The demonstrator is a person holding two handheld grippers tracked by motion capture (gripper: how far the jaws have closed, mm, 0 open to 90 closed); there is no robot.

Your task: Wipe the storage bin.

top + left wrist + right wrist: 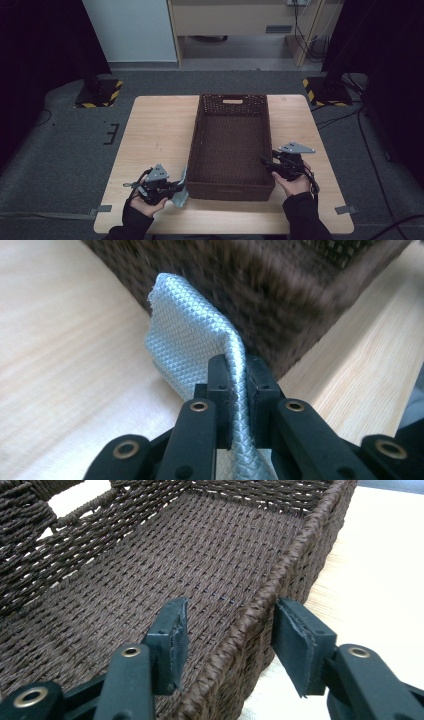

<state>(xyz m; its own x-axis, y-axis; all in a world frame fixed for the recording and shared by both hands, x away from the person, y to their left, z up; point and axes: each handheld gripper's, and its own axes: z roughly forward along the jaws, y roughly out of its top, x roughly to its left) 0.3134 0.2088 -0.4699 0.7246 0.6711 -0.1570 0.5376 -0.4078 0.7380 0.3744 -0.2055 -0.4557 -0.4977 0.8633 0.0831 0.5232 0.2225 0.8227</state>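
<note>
Left gripper (176, 189) clamped a grey cloth (192, 335) just left of the basket (196, 145); right gripper (227, 640) straddled its right rim, unclosed

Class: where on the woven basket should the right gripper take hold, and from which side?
Grip the basket by its right long wall's thick braided rim, coming from above at the near end. The right gripper already straddles that rim, one jaw inside, one outside, pads not yet pressing.

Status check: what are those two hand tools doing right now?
Left gripper shut on silver-grey pouch, beside basket. Right gripper open, fingers straddling basket's right wall, not pressing. Nothing blocking.
</note>
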